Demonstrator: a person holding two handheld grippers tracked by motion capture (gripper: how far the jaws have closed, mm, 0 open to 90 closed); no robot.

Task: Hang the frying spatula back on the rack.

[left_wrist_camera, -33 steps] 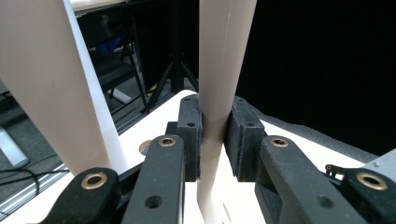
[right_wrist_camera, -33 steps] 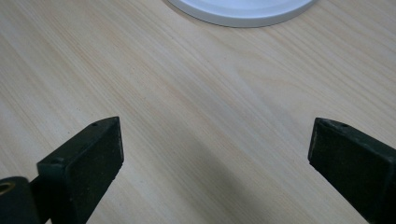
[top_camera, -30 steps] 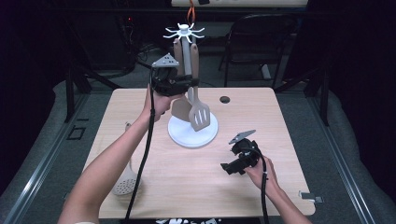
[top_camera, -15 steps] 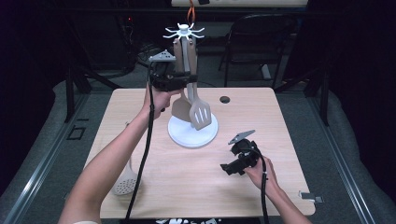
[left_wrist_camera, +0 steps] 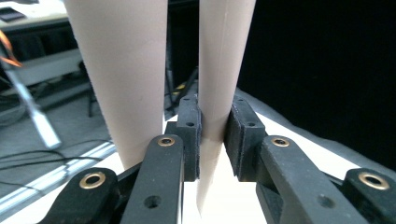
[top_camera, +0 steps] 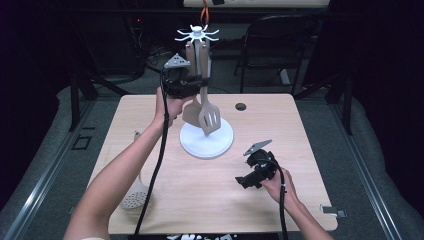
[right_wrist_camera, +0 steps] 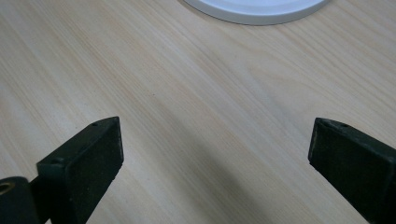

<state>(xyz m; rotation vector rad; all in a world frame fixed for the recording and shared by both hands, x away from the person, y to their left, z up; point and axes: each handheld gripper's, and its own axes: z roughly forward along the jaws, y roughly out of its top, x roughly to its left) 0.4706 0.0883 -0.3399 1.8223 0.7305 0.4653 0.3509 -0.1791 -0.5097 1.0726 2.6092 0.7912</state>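
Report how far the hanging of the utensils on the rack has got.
Done: one plain spatula hangs from the rack. In hand: the left gripper clamps the slotted spatula by its handle at the hooks. Left: the skimmer lies on the table; the right gripper rests open.

Overhead view; two close jaw-mounted cameras

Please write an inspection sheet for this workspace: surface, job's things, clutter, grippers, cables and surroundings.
Surface: light wooden table, with a round hole.
Job's things: white utensil stand with two hanging utensils; slotted spatula is gripped by its handle.
Clutter: skimmer at the table's left edge.
Grippers: left gripper shut on the handle; right gripper open over the table.
Cables: one black cable trails from each gripper.
Surroundings: dark room, black chair behind.
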